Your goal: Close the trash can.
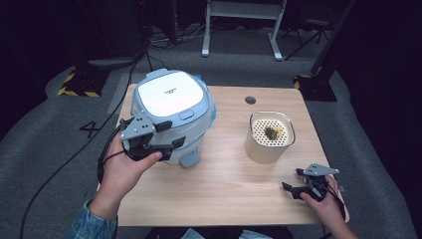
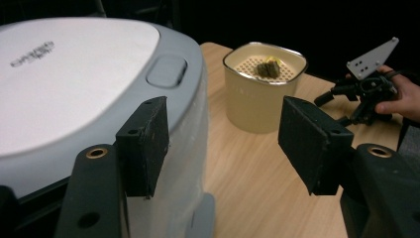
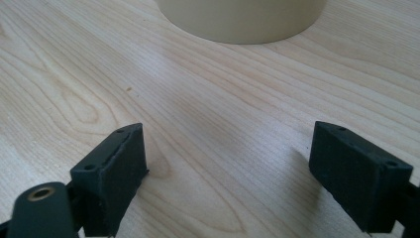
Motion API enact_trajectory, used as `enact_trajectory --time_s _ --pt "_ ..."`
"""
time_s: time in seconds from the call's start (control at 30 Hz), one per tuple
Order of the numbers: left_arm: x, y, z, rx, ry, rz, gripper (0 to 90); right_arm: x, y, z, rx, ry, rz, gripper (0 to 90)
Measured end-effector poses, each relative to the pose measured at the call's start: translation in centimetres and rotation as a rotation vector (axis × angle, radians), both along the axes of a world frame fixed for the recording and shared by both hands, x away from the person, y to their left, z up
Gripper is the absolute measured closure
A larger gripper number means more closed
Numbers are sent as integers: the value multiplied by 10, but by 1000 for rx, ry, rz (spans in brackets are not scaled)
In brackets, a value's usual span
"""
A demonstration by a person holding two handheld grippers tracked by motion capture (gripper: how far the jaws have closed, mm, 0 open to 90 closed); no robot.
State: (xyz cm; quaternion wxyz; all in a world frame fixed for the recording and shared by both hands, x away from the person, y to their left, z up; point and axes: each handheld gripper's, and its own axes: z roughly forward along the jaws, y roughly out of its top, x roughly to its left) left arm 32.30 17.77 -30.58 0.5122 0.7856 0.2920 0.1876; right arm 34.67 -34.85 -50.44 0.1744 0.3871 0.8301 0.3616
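Cooker [image 1: 171, 112], a big white and pale blue appliance with its lid down, stands at the far left corner of the bench [image 1: 224, 194] and is the largest thing on it. Its lid looks fully closed, and the oval button [image 2: 166, 70] near the lid's front edge seems not yet pressed, so I judge that the work on it has only started.

Next in size is the cream pot [image 1: 269, 137], which stands apart from the cooker, toward the right side of the bench. A perforated insert lies in its top, and on this insert rests a small dark and yellowish piece [image 2: 268, 67]; I cannot tell what it is. This pot is still outside the cooker.

The left gripper [image 1: 166, 142] is at the front of the cooker, close beside its wall. Its jaws stand spread, with nothing between them; in the left gripper view one jaw is in front of the cooker's side and the other over the bare wood.

The right gripper [image 1: 290, 190] rests low near the front right corner of the bench, pointing toward the pot. Its jaws are also spread and empty.

Opening the lid, and whatever follows with the pot, seems still to be done.
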Motion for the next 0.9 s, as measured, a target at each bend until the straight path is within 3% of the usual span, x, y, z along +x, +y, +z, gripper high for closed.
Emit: enact_trajectory --time_s 0.23,0.63,0.9 --pt "-8 6 -20 -5 25 -4 372 0 0 0 0 0 0 149" --pt "-9 22 -66 20 61 43 362 0 0 0 0 -1 1 149" --pt "-12 27 -100 23 113 60 357 0 0 0 0 0 0 149"
